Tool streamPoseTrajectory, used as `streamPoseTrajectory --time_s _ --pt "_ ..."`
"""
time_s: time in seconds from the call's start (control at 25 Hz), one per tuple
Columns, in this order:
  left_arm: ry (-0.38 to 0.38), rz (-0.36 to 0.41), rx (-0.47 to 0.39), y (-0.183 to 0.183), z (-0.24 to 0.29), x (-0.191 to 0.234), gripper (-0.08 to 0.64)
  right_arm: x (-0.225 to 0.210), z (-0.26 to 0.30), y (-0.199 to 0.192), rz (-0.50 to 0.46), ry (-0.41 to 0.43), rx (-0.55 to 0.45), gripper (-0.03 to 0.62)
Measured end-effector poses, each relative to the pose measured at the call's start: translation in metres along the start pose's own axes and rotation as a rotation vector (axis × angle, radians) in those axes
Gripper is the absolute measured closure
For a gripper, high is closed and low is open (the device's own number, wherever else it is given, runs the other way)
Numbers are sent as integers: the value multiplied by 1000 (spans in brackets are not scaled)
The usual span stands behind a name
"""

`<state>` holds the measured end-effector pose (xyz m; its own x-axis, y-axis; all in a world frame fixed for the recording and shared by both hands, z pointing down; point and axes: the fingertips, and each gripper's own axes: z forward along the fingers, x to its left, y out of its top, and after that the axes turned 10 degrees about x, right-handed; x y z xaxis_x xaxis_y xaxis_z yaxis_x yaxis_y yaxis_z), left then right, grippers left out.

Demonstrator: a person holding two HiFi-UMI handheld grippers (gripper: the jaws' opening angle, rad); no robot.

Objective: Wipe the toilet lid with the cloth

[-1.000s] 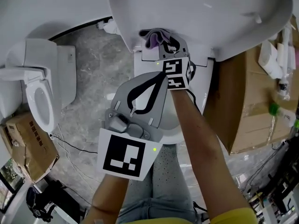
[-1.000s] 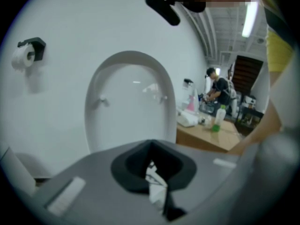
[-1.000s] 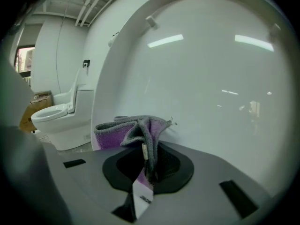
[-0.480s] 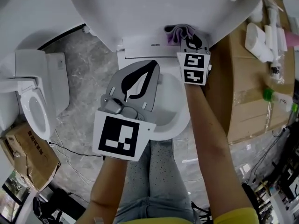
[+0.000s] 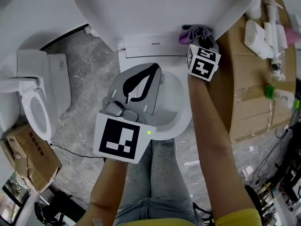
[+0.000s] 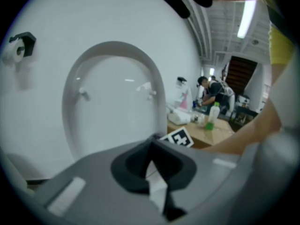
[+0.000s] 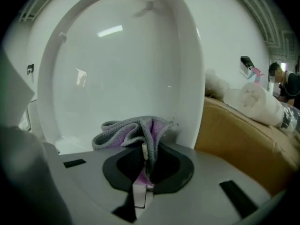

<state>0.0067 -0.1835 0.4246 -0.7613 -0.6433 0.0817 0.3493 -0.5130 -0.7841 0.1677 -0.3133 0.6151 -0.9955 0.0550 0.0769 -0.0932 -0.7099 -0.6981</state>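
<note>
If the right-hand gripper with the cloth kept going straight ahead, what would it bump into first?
Probably the raised toilet lid, low near its right edge; the cloth bunched in the right gripper would press on it first. Whether they already touch, I cannot tell.

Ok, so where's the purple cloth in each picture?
Head view: the cloth is near the top, right of middle, against the lid's lower edge.
Left gripper view: not in it.
Right gripper view: bottom middle, pinched by the right gripper.
Shared landmark: the raised white toilet lid.
</note>
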Motion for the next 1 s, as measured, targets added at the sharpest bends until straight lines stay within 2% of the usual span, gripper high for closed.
streamPoseTrajectory --time_s 0.16,0.36,0.44,0.76,1.0 --pt "4 -7 1 -5 -10 -1 565 -5 -10 -6 53 -9 9 545" --pt "9 -24 -10 -11 -24 -4 565 13 -47 -2 -144 26 -40 545" --pt "8 -35 -14 -13 -28 -8 565 17 -65 -4 -177 41 -54 545" --pt "0 -37 -32 -10 -51 -33 565 21 -129 -9 -161 78 -82 545" --pt "17 -37 -44 2 -74 -42 565 25 -170 16 -153 91 -129 545"
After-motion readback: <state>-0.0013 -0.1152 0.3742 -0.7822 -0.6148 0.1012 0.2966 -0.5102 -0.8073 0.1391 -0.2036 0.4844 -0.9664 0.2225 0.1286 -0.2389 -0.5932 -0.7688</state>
